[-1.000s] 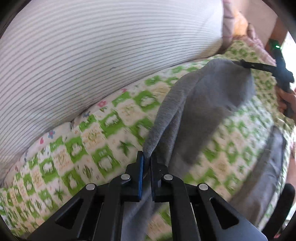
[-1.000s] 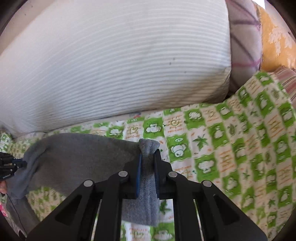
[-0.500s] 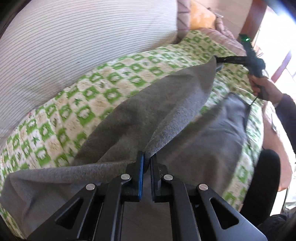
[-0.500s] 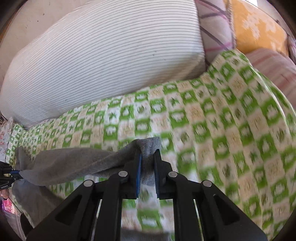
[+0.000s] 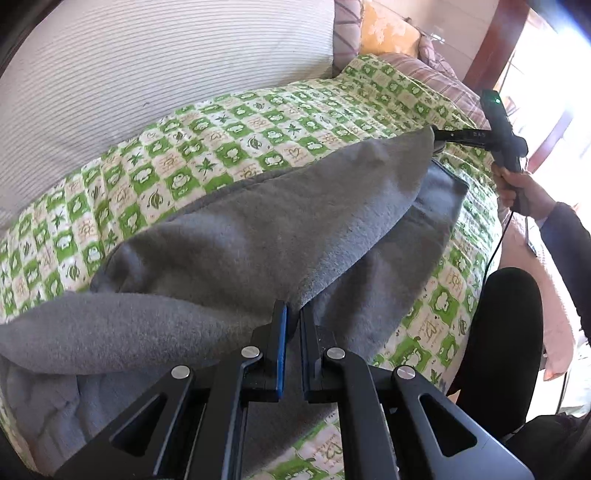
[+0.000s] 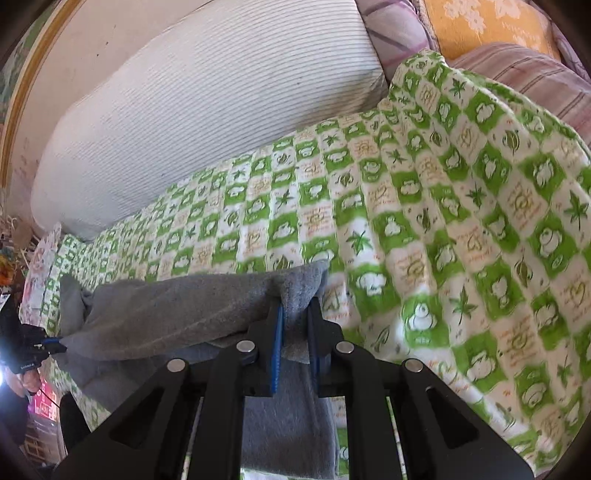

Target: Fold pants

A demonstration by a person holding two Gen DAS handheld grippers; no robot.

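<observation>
Grey fleece pants (image 5: 266, 229) lie on a green and white checked blanket (image 5: 221, 136). My left gripper (image 5: 291, 314) is shut on one edge of the upper layer. My right gripper (image 6: 295, 306) is shut on the other end of the same layer (image 6: 177, 310); it also shows far right in the left wrist view (image 5: 436, 138). The held layer stretches between the two grippers and droops over a lower grey layer (image 5: 417, 254) that lies flat on the blanket. The left gripper shows at the left edge of the right wrist view (image 6: 51, 345).
A big white striped pillow (image 5: 147, 62) lies along the far side of the bed. An orange cushion (image 6: 487, 26) and a striped pink one (image 6: 535, 74) sit at the far end. The person's legs (image 5: 502, 332) are at the bed's near edge.
Both grippers have carried the held layer of the pants towards the near side and lower, over the layer on the blanket. The stretched cloth now sags closer to it.
</observation>
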